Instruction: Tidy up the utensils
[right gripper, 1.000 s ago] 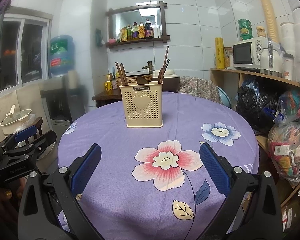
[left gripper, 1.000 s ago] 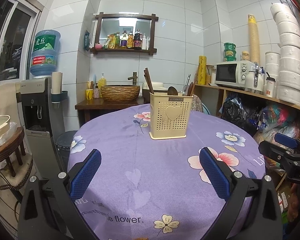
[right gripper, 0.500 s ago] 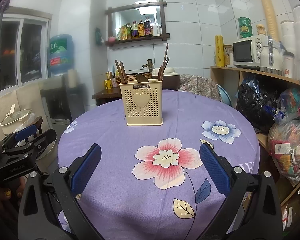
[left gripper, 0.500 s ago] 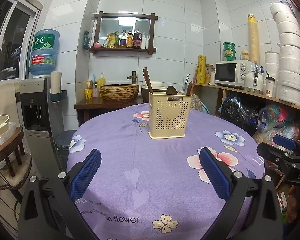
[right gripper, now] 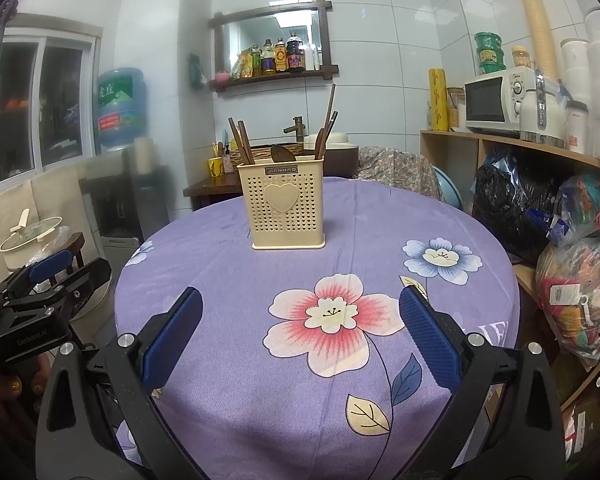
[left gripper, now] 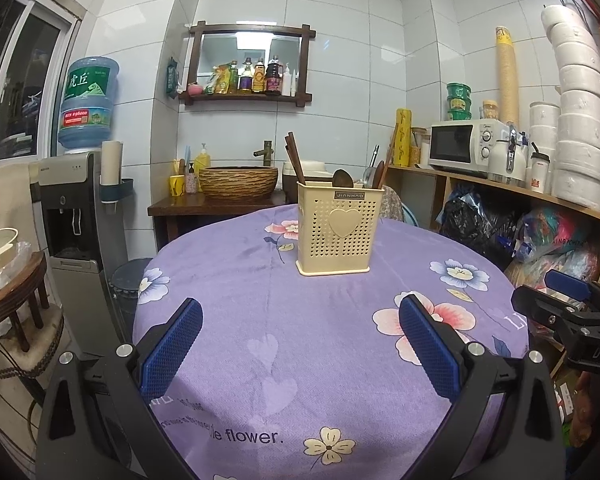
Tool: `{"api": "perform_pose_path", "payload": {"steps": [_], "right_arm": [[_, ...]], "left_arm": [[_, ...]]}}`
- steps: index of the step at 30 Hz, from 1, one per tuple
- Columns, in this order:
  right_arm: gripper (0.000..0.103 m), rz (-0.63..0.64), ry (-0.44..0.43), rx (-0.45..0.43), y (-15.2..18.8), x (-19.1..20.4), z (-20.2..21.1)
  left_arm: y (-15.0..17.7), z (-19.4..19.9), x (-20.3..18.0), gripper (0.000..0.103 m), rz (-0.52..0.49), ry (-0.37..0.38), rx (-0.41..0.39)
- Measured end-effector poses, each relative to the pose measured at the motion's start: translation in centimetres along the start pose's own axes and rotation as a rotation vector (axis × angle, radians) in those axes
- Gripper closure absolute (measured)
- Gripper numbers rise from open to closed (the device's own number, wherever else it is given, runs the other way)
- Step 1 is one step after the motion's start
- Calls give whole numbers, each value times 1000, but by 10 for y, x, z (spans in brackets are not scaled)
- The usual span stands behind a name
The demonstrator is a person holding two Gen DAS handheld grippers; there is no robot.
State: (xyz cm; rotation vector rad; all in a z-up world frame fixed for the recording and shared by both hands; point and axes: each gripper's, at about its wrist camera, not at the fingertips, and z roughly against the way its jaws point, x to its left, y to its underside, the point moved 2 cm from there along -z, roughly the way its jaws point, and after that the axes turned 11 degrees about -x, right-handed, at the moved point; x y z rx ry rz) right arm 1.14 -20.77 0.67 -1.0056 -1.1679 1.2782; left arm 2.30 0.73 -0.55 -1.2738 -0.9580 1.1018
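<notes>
Left gripper (left gripper: 300,334): jaws spread wide, nothing between the blue pads (left gripper: 171,346); hovered over the near edge of the table. Also seen in the right view at far left (right gripper: 40,292), held by a hand (right gripper: 4,390) w/ painted nails; jaw state not readable from that angle.
Right gripper (right gripper: 300,334): jaws spread wide, empty; hovered over the near edge, above the pink flower print. Seen in the left view at far right (left gripper: 572,312), off the table edge.
Holder (left gripper: 339,232): cream perforated box w/ heart on front, upright, at approx. table centre, well apart from both grippers. In the right view (right gripper: 286,204) it sat ahead and slightly left of centre.
Utensils (left gripper: 296,160): all stood inside the holder. Dark wooden handles leaned left at the left end; a wooden spoon bowl (left gripper: 342,179) showed mid-rim; further sticks and a metal piece leaned right at the right end. Exact count and compartments: cannot tell.
Table (left gripper: 240,280): round, covered w/ purple floral cloth; only the holder stood on it.
Surroundings: microwave (left gripper: 462,145) on shelf at right; water dispenser (left gripper: 74,208) w/ blue bottle at left; basin (left gripper: 239,182) on dark stand behind the table.
</notes>
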Motion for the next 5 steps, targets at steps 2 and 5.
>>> {"api": "perform_pose_path", "payload": {"steps": [2,5], "right_arm": [[6,1,0,0,0,0,0],[6,0,0,0,0,-1,0]], "left_arm": [[0,0,0,5,2,0,3],[0,-1,0,5,3,-4,6]]}}
